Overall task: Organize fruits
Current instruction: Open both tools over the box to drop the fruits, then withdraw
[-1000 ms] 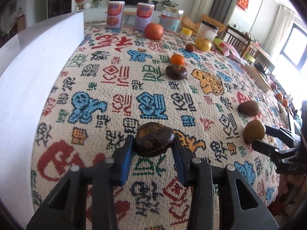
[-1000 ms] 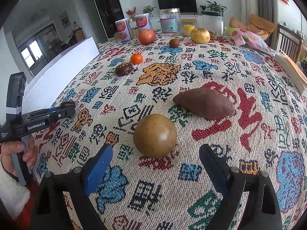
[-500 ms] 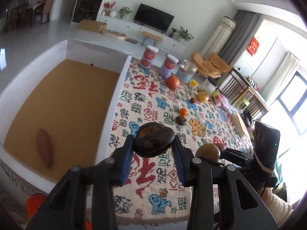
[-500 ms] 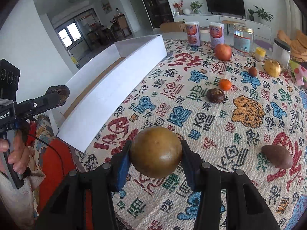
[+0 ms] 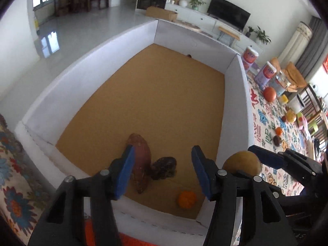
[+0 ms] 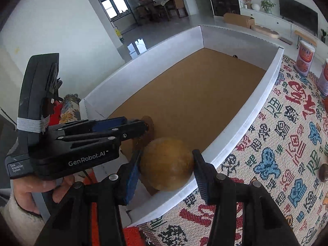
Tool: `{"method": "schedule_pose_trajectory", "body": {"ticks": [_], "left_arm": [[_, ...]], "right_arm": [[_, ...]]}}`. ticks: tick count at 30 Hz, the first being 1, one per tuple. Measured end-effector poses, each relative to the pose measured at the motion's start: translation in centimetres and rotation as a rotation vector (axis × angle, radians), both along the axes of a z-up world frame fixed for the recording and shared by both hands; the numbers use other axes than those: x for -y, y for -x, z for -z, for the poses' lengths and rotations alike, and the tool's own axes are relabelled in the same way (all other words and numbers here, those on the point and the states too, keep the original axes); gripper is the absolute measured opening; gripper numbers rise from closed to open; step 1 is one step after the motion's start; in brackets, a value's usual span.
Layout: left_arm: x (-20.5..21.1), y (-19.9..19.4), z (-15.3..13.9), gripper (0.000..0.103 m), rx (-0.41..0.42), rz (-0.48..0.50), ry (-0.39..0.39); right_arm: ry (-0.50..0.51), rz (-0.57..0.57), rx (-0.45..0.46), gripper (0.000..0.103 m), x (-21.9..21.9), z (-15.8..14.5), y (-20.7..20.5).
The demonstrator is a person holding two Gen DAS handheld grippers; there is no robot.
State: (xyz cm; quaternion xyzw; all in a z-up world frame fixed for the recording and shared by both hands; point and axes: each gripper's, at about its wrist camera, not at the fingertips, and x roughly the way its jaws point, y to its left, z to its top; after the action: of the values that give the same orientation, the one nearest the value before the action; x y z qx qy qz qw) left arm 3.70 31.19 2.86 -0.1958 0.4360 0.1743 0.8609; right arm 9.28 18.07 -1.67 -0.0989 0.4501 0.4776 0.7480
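A white box with a brown floor (image 5: pixel 155 94) lies beside the patterned tablecloth. My left gripper (image 5: pixel 163 172) is open above the box's near end. Below it a dark wrinkled fruit (image 5: pixel 164 167) rests on the box floor next to a sweet potato (image 5: pixel 141 160) and a small orange (image 5: pixel 187 199). My right gripper (image 6: pixel 166 164) is shut on a round brown fruit (image 6: pixel 167 163), held over the box's near right wall (image 6: pixel 235 139). That fruit also shows in the left wrist view (image 5: pixel 242 163). The left gripper shows in the right wrist view (image 6: pixel 131 130).
On the cloth (image 5: pixel 264 121) lie a tomato (image 5: pixel 269 94), an orange (image 5: pixel 278 131), a dark fruit (image 5: pixel 276 140), a yellow fruit (image 5: pixel 291 116), cans (image 5: pixel 266 72) and jars. A dark fruit (image 6: pixel 324 172) sits at the right edge of the right wrist view.
My left gripper moved over the box, opened and let the dark wrinkled fruit drop onto the box floor. My right gripper carried the round brown fruit to the box's near corner.
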Motion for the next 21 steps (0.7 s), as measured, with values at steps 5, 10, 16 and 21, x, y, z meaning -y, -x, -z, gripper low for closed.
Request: {"method": "schedule_pose_trajectory", "body": {"ticks": [5, 10, 16, 21], "left_arm": [[0.0, 0.5, -2.6, 0.078, 0.086, -0.026, -0.059], [4.2, 0.5, -3.4, 0.083, 0.147, 0.086, -0.086], [12.5, 0.4, -3.3, 0.091, 0.21, 0.274, -0.007], [22.3, -1.4, -0.3, 0.098, 0.171, 0.488, 0.007]], "right_arm": [[-0.108, 0.072, 0.09, 0.06, 1.2, -3.9, -0.9], [-0.138, 0.14, 0.242, 0.078, 7.6, -6.4, -1.0], [0.039, 0.289, 0.325, 0.085, 21.4, 1.3, 0.7], [0.171, 0.539, 0.273, 0.085, 34.7, 7.6, 1.2]]}}
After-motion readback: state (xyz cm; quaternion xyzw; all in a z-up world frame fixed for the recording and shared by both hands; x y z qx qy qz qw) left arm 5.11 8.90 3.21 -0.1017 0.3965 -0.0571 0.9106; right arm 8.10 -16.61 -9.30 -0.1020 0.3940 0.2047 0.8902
